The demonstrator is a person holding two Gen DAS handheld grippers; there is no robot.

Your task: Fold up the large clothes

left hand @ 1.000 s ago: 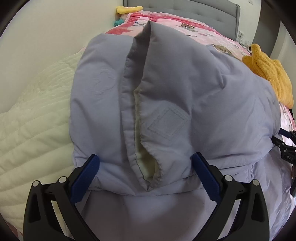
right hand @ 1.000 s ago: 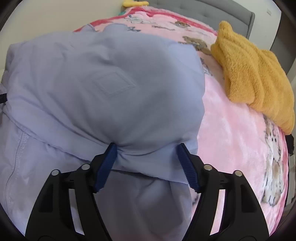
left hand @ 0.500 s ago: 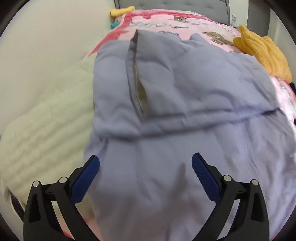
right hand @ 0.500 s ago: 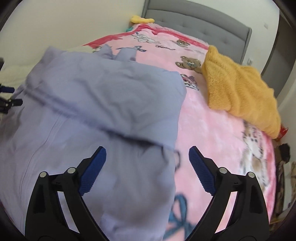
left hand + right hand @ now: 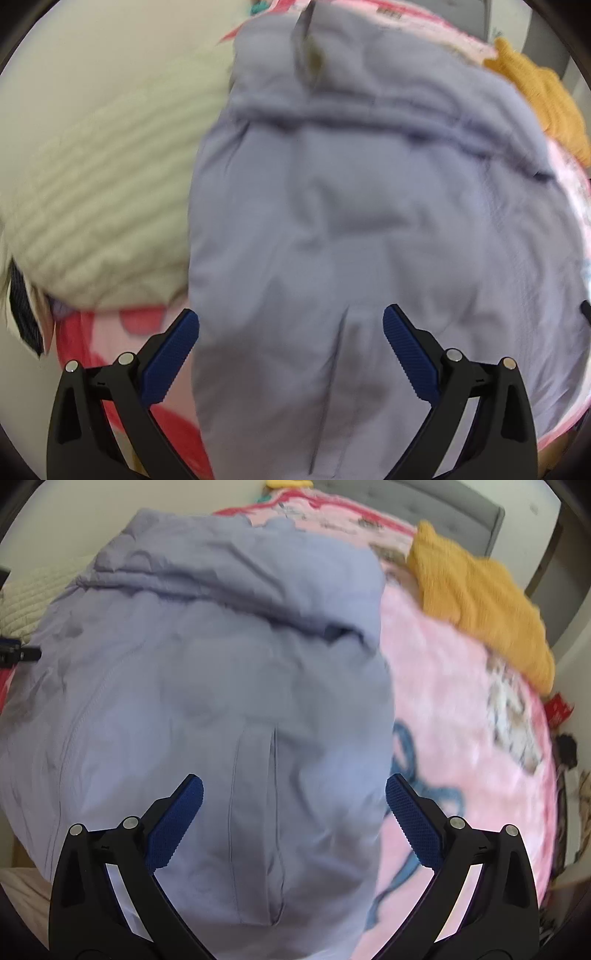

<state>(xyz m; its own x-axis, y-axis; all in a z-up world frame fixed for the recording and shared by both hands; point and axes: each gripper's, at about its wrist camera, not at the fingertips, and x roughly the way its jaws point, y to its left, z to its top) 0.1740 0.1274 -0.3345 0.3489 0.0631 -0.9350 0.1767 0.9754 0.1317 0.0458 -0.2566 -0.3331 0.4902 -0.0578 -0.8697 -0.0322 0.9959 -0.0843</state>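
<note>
Both grippers, left [image 5: 291, 332] and right [image 5: 294, 801], now released, fingers wide above the lavender jacket [image 5: 207, 686]; cream quilt [image 5: 92, 206] prominent leftward only.

The jacket [image 5: 207, 672] lies on the blanket [image 5: 461, 716], quilt [image 5: 96, 199] at its left, towel [image 5: 480, 605] right.

A home bedroom: a pink teddy-print blanket [image 5: 461, 709] covers the bed ahead, with a grey upholstered headboard [image 5: 461, 513] beyond against plain walls.
</note>
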